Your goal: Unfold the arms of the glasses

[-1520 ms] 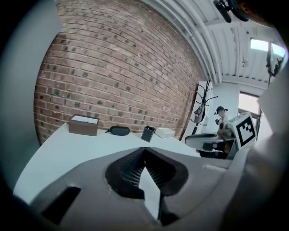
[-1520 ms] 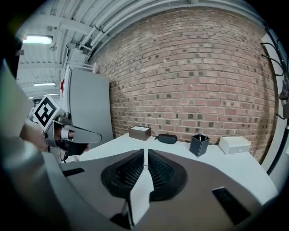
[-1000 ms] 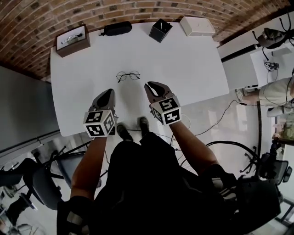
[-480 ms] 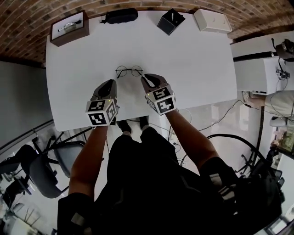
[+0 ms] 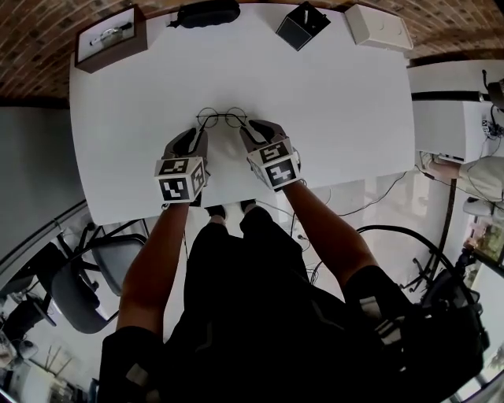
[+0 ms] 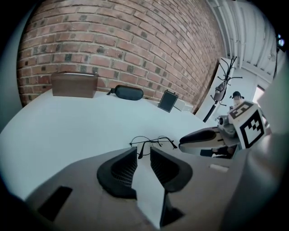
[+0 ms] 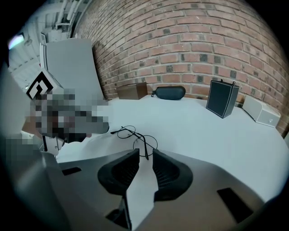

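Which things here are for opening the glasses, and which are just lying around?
For the job: glasses, left gripper, right gripper (fingers just opened, glasses arm tip at their gap, not gripped).
Just lying about: brown box, black case, black box, white box.

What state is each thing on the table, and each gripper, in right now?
glasses: flat on the table, ungripped
left gripper: fingers apart, pressing nothing
right gripper: fingers have just been opening, arm tip just ahead, nothing gripped
glasses case: shut

Dark case (image 5: 209,12) and black box (image 5: 302,24) partly beyond the head view's top edge
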### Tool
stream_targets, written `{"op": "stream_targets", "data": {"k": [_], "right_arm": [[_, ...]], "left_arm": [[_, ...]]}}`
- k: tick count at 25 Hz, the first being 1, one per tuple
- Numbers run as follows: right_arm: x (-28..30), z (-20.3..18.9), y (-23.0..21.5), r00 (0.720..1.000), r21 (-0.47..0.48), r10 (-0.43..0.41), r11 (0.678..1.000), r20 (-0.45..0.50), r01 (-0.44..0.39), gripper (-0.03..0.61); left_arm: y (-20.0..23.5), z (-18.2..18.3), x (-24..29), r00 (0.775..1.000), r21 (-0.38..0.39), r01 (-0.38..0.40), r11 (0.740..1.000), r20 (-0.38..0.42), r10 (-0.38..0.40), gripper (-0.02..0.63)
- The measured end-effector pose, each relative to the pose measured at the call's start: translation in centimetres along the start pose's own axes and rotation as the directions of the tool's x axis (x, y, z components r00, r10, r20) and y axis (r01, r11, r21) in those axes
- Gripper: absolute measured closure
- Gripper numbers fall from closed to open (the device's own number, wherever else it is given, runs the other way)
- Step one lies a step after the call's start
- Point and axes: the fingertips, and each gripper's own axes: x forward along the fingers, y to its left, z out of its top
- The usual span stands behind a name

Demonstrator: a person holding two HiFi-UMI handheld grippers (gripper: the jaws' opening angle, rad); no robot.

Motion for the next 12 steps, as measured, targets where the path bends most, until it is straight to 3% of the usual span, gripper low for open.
{"op": "stream_targets", "data": {"k": [12], "right_arm": [[1.6, -0.9, -0.1, 0.999, -0.014, -0.013, 1.0, -0.042, 0.012, 0.508]], "left_arm": [[0.2, -1.5, 2.2, 0.996, 0.033, 0.0, 0.999, -0.094, 0.003, 0.531]]}}
